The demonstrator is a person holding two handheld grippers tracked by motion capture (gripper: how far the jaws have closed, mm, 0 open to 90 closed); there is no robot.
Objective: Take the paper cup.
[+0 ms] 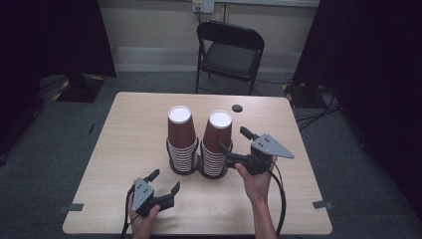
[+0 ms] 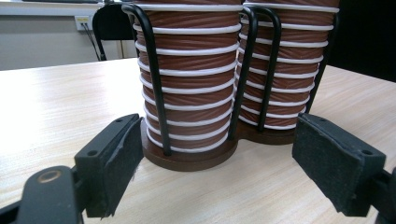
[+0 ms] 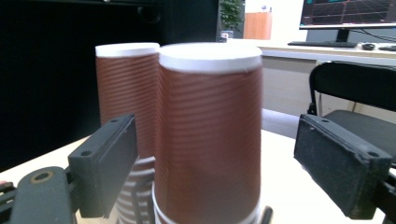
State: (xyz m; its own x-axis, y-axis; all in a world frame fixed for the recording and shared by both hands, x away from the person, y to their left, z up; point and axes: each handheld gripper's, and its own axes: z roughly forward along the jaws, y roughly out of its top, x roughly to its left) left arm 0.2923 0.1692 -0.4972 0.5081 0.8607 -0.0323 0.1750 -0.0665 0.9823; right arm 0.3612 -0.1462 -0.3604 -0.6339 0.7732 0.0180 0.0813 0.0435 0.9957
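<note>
Two stacks of upside-down brown ribbed paper cups stand side by side in black wire holders mid-table: the left stack [image 1: 180, 139] and the right stack [image 1: 217, 142]. My right gripper [image 1: 233, 139] is open at the right stack's top cup [image 3: 208, 140], which sits close ahead between the spread jaws without touching them. The other stack [image 3: 126, 93] shows behind it. My left gripper [image 1: 164, 180] rests open low near the table's front, empty, pointing at the holders' round brown bases [image 2: 187, 158]. The wire hoops [image 2: 154, 79] cage the cup rims.
The wooden table [image 1: 129, 129] has a small dark round spot [image 1: 237, 108] behind the stacks and tape marks at its front corners [image 1: 323, 204]. A black folding chair [image 1: 230, 52] stands beyond the far edge. Dark curtains flank the room.
</note>
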